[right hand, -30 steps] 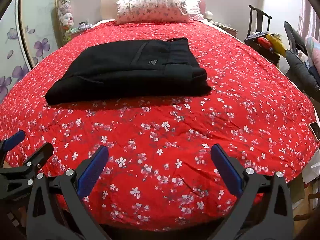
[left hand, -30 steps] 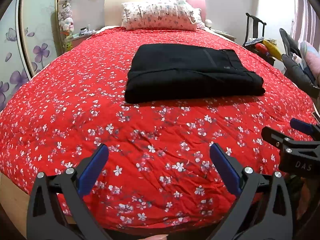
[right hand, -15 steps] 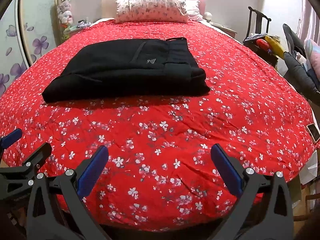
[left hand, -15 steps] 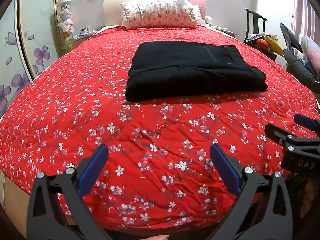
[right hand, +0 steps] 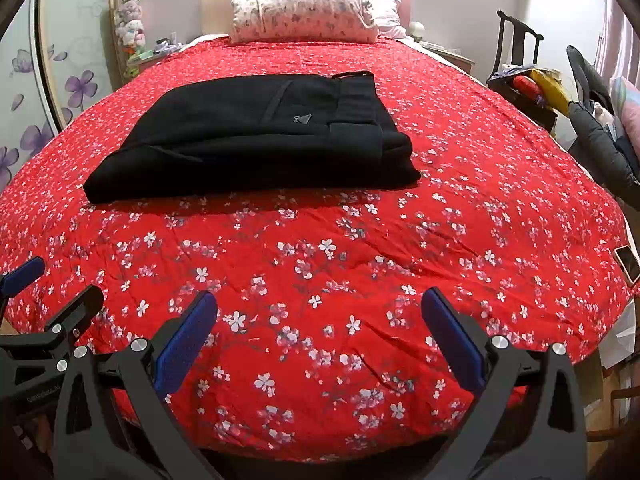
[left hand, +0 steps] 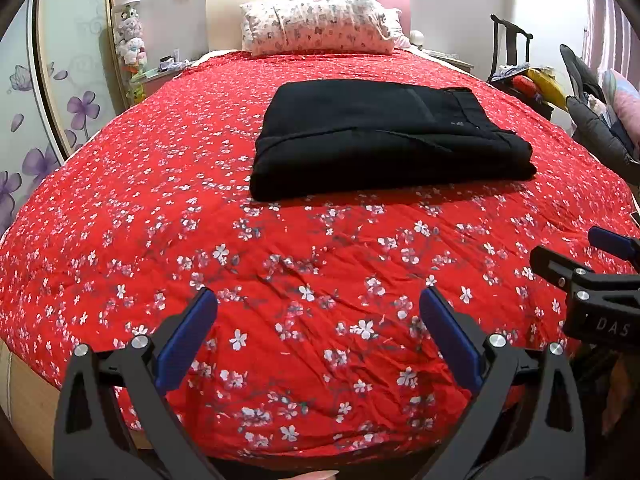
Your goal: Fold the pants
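- Two grippers, both with black angular frames and blue ribbed pads, held low over the near edge of the bed.
- Left gripper (left hand: 318, 320): fingers spread wide apart, nothing between them, only red cloth beneath.
- Right gripper (right hand: 319, 320): fingers likewise spread wide, gripping nothing; seen side-on at the right border of the left wrist view, with white lettering on its black body.
- Black pants (left hand: 384, 144) folded into a thick, flat rectangular stack, lying mid-bed, well apart from both grippers; soft matte fabric, rounded folded edge on the near side, waistband at the right end, small pale triangular tag (right hand: 302, 119) on top.
- Red bedspread (left hand: 280, 264): thin, lightly creased cloth printed with small white blossoms, covering the whole bed.
- Floral pillow (left hand: 318, 24), plump and oblong, at the far end against a pale headboard (left hand: 224, 12).
- Phone (right hand: 627, 264), flat and glossy, on the bedspread's right edge.
- Dark wooden chair (right hand: 516, 46) far right, beside piled clothing.
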Demonstrator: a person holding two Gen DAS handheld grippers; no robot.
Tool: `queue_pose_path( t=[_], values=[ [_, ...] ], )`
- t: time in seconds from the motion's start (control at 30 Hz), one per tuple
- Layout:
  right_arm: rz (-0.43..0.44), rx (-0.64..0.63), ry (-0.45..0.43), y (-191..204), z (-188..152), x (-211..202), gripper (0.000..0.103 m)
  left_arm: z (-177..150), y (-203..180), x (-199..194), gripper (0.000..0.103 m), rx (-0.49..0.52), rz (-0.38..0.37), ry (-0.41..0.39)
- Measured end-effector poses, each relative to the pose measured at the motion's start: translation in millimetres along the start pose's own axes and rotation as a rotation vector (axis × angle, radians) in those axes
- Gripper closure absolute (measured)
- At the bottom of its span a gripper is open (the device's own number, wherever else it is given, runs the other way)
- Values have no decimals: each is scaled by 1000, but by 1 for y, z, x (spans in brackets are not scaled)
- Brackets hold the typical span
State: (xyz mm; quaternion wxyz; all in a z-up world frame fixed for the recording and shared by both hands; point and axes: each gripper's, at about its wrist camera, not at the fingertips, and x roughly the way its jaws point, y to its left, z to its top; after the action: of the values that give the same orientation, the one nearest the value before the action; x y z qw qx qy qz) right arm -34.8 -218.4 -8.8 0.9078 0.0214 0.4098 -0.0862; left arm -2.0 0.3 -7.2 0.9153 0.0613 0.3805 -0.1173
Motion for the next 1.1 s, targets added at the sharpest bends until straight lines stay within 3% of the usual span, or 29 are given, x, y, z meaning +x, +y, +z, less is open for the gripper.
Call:
queue_pose_path(
  t=[1.1],
  values=[
    [8, 2, 19, -4, -4, 4, 1, -2, -4, -1, 2, 17, 1, 0]
  ],
)
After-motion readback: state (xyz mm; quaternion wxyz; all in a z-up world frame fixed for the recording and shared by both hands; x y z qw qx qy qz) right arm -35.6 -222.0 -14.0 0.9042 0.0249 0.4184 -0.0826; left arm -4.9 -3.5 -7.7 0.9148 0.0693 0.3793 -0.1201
